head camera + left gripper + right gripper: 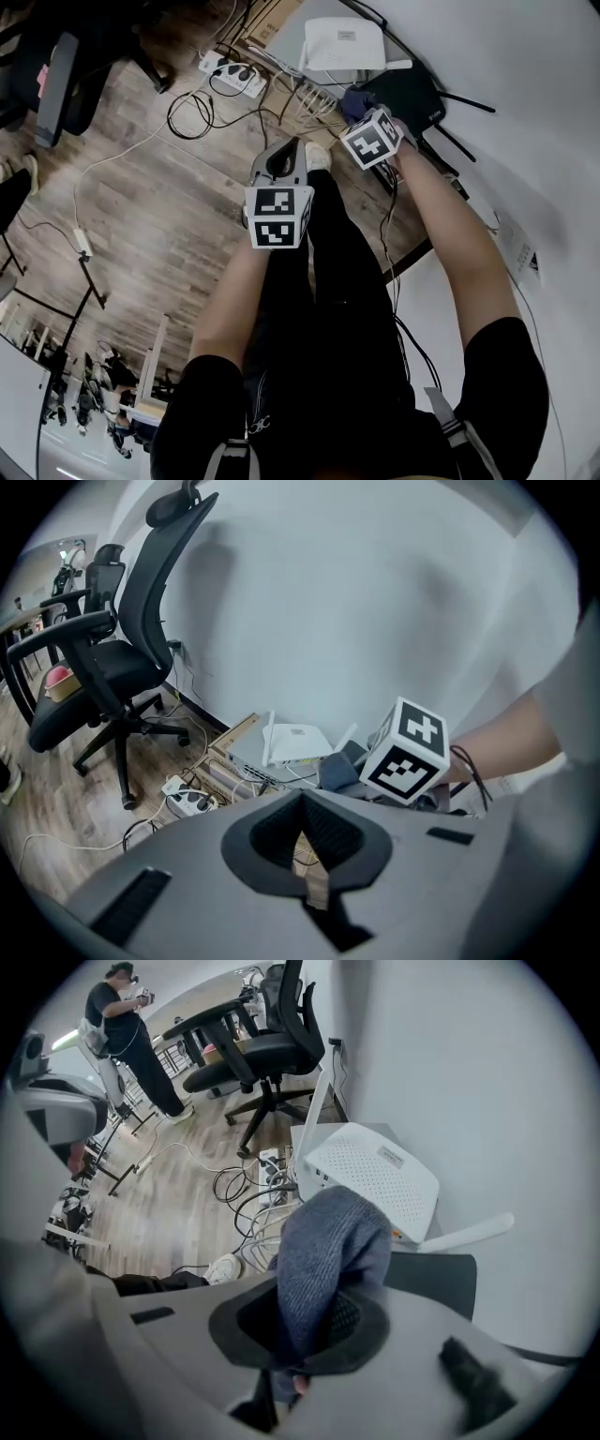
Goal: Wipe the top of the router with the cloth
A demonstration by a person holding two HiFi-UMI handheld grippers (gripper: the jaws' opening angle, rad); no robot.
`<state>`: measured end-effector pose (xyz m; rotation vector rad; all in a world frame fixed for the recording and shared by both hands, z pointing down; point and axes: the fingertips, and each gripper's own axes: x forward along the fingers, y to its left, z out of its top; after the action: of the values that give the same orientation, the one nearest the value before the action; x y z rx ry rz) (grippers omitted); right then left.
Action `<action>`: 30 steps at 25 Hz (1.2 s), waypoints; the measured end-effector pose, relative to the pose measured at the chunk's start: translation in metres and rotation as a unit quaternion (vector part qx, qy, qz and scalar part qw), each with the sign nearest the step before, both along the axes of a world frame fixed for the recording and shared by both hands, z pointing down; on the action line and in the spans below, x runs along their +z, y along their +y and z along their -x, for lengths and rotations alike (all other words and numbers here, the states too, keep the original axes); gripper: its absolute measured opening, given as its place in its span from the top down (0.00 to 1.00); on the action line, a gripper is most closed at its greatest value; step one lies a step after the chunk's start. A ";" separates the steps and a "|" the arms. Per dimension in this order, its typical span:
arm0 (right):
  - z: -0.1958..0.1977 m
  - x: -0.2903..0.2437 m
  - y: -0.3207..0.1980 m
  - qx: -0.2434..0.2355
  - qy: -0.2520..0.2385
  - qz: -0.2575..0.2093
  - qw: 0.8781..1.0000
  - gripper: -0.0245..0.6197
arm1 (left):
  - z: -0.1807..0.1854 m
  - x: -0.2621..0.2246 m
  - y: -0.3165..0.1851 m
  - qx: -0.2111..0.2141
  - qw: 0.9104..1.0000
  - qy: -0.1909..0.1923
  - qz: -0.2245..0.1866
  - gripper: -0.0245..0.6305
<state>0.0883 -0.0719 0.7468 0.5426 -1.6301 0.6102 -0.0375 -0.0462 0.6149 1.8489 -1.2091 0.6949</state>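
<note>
A white router [342, 42] sits on a grey box by the wall, and a black router [417, 94] with thin antennas lies just to its right. My right gripper [364, 114] is shut on a blue-grey cloth [328, 1251], which bulges out of the jaws. The cloth [355, 100] hangs at the near left end of the black router [441, 1283], just in front of the white router [375, 1180]. Whether it touches either one is hidden. My left gripper [281, 157] hovers lower left over the floor. Its jaws [305, 841] are shut with nothing in them.
A white power strip [232, 77] and tangled cables [197, 114] lie on the wooden floor left of the routers. The white wall [525, 112] runs close on the right. A black office chair [112, 658] stands further left. A person [127, 1030] stands far back.
</note>
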 end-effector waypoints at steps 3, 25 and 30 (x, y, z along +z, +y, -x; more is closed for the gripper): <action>-0.002 0.002 -0.001 -0.010 0.007 -0.015 1.000 0.89 | 0.001 0.001 0.001 -0.002 1.000 0.000 0.001 0.96; -0.119 0.018 -0.074 0.054 0.113 -0.064 0.990 0.89 | -0.010 0.009 0.005 0.000 1.000 0.008 0.014 0.96; -0.142 0.021 -0.089 0.049 0.132 -0.068 0.988 0.89 | -0.012 0.011 0.001 -0.003 1.000 0.006 0.012 0.95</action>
<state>0.2304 -0.1608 0.7682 0.7738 -1.4058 0.4785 -0.0252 -0.0449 0.6262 1.8263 -1.1923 0.6926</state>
